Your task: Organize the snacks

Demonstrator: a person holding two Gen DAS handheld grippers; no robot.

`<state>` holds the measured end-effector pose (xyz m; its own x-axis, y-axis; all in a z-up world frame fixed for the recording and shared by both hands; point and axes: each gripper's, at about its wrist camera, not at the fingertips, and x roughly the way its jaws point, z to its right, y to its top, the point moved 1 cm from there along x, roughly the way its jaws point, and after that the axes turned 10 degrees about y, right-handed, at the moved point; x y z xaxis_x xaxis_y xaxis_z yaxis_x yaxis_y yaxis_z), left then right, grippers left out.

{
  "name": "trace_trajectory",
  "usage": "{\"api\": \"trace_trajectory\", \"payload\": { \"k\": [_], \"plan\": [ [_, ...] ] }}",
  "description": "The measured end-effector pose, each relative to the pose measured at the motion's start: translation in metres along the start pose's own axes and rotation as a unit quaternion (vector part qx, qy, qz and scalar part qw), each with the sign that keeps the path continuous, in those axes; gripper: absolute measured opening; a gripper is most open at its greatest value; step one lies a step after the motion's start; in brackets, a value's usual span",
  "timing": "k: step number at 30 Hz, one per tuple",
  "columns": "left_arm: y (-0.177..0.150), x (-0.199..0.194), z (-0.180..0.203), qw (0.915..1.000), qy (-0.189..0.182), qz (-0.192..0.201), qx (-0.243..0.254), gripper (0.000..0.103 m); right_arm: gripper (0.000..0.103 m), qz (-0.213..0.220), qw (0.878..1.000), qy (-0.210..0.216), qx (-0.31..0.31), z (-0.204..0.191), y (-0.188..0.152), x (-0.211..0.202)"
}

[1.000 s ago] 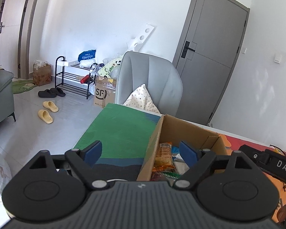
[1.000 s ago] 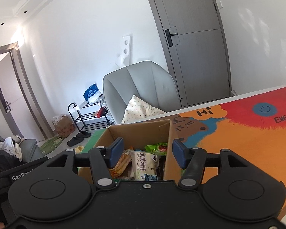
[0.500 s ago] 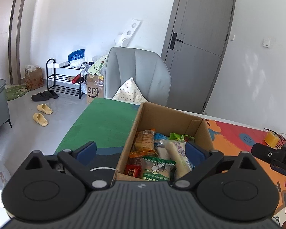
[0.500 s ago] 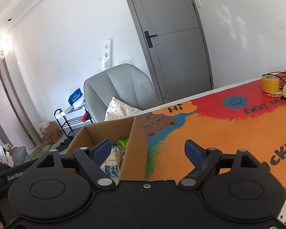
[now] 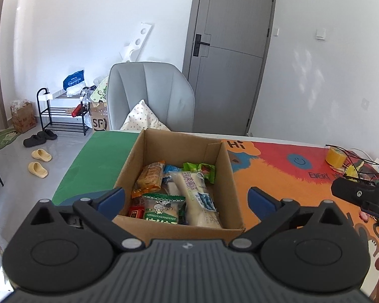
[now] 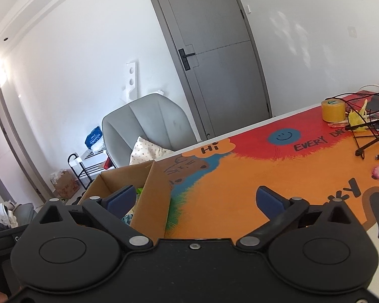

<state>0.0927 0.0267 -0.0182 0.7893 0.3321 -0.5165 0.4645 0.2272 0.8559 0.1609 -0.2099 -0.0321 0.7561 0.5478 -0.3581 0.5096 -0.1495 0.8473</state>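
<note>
An open cardboard box [image 5: 226, 166] stands on the table and holds several snack packets: an orange one [image 5: 149, 178], a green-and-white one [image 5: 161, 208], a long white one [image 5: 198, 194] and a green one [image 5: 200, 170]. My left gripper [image 5: 185, 199] is open and empty, held above the box's near edge with its fingers spread about as wide as the box. My right gripper [image 6: 194, 200] is open and empty, over the box's right wall [image 6: 155, 194] and the orange mat. The right gripper also shows in the left wrist view [image 5: 363, 195] at the right.
The table has a green mat [image 5: 98, 161] on the left and a colourful orange-red mat [image 6: 265, 166] on the right. A yellow tape roll [image 6: 333, 110] and black cables [image 6: 369, 136] lie at the far right. A grey chair [image 5: 150, 96] with a pillow stands behind the table.
Both grippers have swung to the right and risen. The left view now looks down into the box. The right gripper's fingers have opened wider and moved off the box toward the orange mat.
</note>
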Motion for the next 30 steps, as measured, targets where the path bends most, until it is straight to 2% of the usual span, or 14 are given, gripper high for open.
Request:
{"api": "trace_trajectory", "payload": {
  "k": [15,24,30],
  "plan": [
    [0.003,-0.026,0.01,0.9993,-0.022,0.0,0.029,0.102,0.103,-0.005,1.0,-0.015,-0.011,0.011,0.005,-0.036],
    [0.005,-0.039,0.005,0.9983,-0.038,-0.012,0.042,0.102,0.103,-0.016,0.999,-0.014,-0.026,0.007,0.008,-0.057],
    [0.003,-0.046,-0.002,0.9982,-0.034,-0.017,0.048,0.102,0.103,-0.022,0.999,-0.015,-0.037,0.008,0.007,-0.07]
  ]
}}
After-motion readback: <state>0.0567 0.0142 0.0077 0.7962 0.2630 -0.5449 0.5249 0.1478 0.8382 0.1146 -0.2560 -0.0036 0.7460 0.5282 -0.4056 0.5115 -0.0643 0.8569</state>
